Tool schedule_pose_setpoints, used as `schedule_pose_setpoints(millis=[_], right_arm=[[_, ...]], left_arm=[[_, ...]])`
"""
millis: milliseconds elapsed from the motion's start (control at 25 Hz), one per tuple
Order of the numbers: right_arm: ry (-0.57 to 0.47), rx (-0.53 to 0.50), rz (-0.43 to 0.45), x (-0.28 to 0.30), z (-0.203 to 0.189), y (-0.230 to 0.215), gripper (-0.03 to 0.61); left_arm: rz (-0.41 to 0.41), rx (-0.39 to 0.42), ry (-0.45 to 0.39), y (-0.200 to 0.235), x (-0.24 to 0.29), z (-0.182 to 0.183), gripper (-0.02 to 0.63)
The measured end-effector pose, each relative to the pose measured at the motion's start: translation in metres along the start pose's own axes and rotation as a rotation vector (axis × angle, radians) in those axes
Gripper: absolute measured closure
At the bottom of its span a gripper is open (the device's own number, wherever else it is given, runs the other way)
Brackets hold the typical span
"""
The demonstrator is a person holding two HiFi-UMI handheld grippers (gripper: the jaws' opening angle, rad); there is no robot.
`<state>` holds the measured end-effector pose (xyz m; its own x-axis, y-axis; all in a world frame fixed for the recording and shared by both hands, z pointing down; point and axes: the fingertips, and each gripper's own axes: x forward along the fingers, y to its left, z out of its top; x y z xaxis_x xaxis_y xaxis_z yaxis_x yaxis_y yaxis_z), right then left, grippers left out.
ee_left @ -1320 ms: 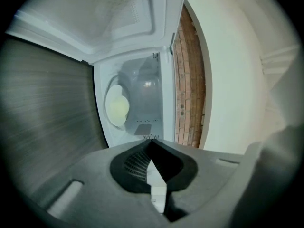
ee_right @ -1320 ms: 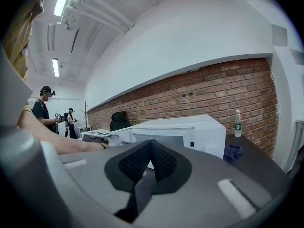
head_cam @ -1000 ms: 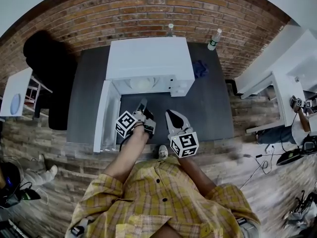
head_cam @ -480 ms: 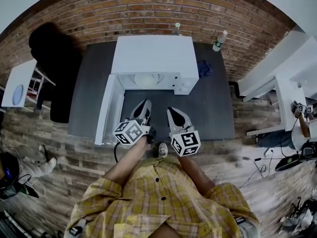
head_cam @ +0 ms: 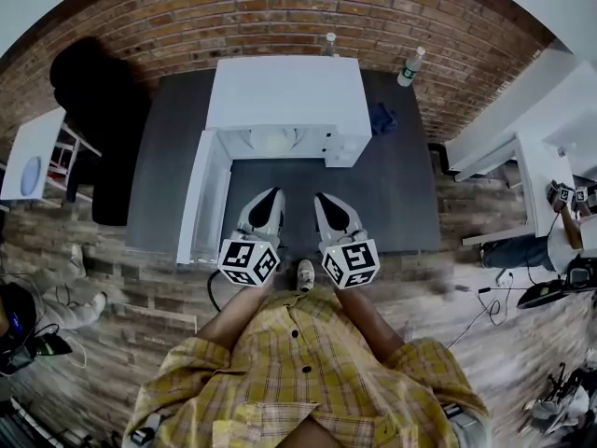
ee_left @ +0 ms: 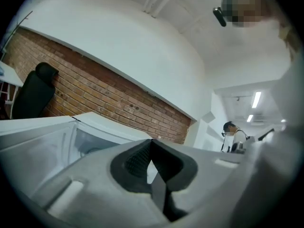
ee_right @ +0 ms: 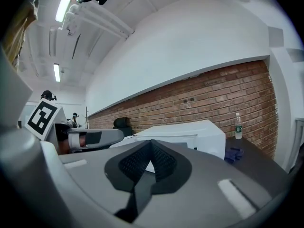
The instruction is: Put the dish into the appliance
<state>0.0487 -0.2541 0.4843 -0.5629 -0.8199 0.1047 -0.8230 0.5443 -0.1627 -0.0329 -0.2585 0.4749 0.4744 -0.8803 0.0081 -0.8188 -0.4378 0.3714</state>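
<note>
Two grippers hover side by side over the dark table (head_cam: 401, 203), in front of the white microwave (head_cam: 284, 91). The left gripper (head_cam: 270, 197) has its jaws pressed together with nothing between them. The right gripper (head_cam: 325, 200) is clenched and empty in the same way. The microwave door (head_cam: 201, 203) stands open to the left. The dish (head_cam: 274, 142), pale and round, lies inside the cavity, apart from both grippers. A bottle (head_cam: 408, 67) stands at the back of the table, and a blue cloth (head_cam: 381, 118) lies near the microwave's right side.
</note>
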Motion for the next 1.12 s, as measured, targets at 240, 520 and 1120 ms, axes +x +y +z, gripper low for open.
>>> schedule_pose_setpoints(millis=[240, 520, 1120], right_arm=[[-0.019, 0.006, -0.001, -0.01, 0.007, 0.002, 0.575], [-0.014, -0.023, 0.01, -0.017, 0.007, 0.016, 0.575], [-0.01, -0.034, 0.009, -0.025, 0.0, 0.032, 0.575]], left_arm=[[0.022, 0.114, -0.009, -0.011, -0.014, 0.004, 0.615], [0.042, 0.189, -0.014, -0.015, -0.03, 0.005, 0.615], [0.049, 0.218, 0.022, -0.015, -0.046, -0.006, 0.615]])
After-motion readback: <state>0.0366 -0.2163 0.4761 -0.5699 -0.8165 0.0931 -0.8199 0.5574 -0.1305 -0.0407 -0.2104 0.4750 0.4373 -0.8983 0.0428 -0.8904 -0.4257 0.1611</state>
